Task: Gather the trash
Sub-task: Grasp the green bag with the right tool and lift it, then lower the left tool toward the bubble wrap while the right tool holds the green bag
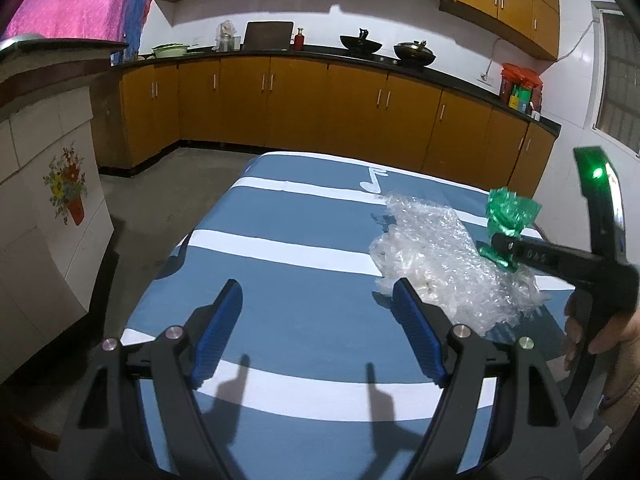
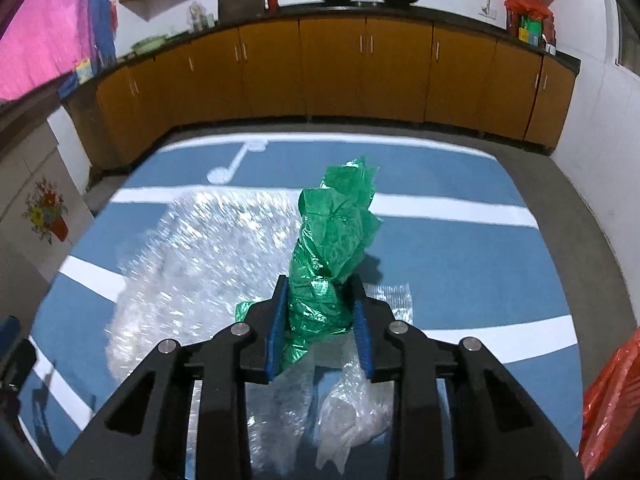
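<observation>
We are pinching a crumpled green plastic bag (image 2: 332, 248) between our right tongs (image 2: 320, 328), the blue pads pressing it from both sides while its loose top is sticking up beyond the tips. Seen from the left wrist, the same green plastic bag (image 1: 508, 216) is sitting in the right tongs (image 1: 505, 249) just above the clear bubble wrap (image 1: 440, 256). That bubble wrap (image 2: 192, 264) is lying on the blue-and-white striped cloth (image 2: 460, 248) covering the tabletop, spreading to the left of the bag and underneath it. We are holding our left tongs (image 1: 318, 306) spread wide over the striped cloth (image 1: 288, 280) with nothing between them, the right pad sitting just beside the wrap's near edge.
</observation>
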`<state>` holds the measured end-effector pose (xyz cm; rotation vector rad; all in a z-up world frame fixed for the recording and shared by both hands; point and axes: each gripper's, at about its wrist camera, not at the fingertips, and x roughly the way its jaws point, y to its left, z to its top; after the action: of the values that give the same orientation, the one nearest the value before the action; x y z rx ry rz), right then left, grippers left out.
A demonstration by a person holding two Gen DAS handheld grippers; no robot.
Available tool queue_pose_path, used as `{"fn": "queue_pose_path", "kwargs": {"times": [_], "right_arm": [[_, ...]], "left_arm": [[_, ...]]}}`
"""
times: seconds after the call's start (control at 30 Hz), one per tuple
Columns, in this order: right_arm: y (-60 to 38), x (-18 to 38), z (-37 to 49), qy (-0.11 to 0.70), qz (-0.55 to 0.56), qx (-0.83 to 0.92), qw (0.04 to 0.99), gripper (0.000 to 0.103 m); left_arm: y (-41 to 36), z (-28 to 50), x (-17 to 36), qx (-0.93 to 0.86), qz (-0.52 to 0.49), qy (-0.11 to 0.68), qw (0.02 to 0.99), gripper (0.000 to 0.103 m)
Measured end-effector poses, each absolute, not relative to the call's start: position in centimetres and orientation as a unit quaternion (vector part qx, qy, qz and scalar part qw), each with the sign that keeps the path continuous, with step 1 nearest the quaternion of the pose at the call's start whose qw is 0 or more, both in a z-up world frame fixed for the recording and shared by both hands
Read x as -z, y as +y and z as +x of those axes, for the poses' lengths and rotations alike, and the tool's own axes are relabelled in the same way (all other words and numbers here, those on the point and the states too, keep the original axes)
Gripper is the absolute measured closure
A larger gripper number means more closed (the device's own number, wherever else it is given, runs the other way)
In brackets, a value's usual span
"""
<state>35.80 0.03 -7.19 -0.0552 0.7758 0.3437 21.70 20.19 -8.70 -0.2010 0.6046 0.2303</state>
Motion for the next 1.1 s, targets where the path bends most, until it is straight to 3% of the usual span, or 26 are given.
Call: {"fn": "queue_pose_path", "kwargs": {"times": [0.37,0.77,0.97,1.1], "right_arm": [[-2.6,4.6,34.4,0.344,-0.013,-0.161,0.925,0.072],[-8.9,5.8,32.1,0.363,0.013,-0.103,0.926,0.072],[-10.1,6.5,31.9,0.374,0.018,-0.097,0.922,0.072],[-10.7,6.8,31.6,0.377,0.022,-0.097,0.921,0.072]], "left_arm": [[18.2,22.5,8.0,-0.080,-0.097,0.298,0.946,0.027],[10.5,27.2,7.5,-0.006,-0.062,0.322,0.945,0.027],[8.4,29.1,9.5,-0.008,-0.043,0.364,0.931,0.038],[8.2,29.5,10.4,-0.009,-0.041,0.378,0.925,0.067]]}}
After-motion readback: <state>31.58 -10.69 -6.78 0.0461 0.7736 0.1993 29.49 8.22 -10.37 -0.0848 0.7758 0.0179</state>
